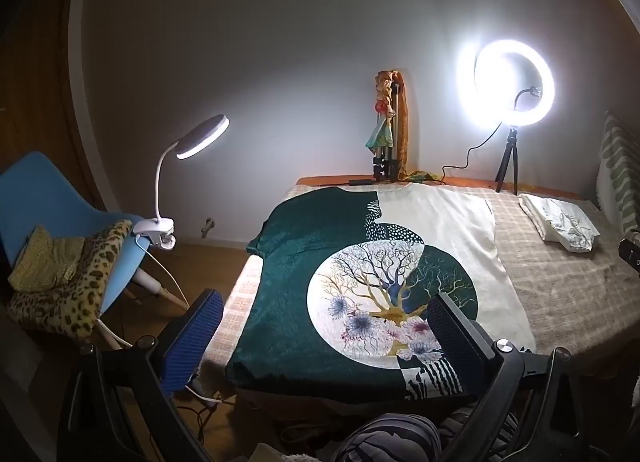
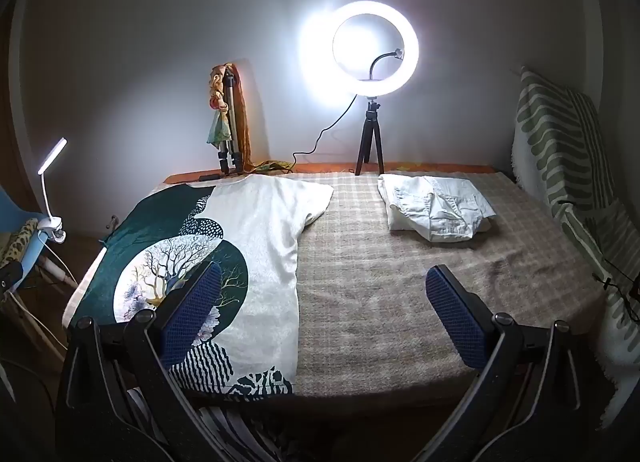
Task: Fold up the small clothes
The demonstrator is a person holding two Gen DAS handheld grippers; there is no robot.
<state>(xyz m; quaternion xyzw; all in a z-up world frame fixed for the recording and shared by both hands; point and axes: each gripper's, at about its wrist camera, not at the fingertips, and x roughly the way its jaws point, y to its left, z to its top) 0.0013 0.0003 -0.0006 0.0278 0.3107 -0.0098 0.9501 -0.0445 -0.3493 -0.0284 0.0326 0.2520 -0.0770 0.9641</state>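
A green and cream T-shirt (image 1: 360, 262) with a tree print in a round panel lies flat on the left half of the checked blanket (image 1: 560, 282). In the right wrist view the same T-shirt (image 2: 264, 246) has its cream sleeve spread toward the middle. A folded white garment (image 2: 436, 208) rests at the back right, also visible as the white garment (image 1: 560, 226). My left gripper (image 1: 324, 326) hangs open above the shirt's near hem, nothing between its blue pads. My right gripper (image 2: 324, 298) stands open over the bare blanket (image 2: 380, 282), its left finger above the shirt's print.
A lit ring light (image 2: 376, 48) on a small tripod and a doll (image 2: 220, 110) on a folded tripod stand by the back wall. A clip lamp (image 1: 188, 166) and blue chair (image 1: 48, 202) with cushions are at left. A striped cloth (image 2: 560, 142) hangs at right.
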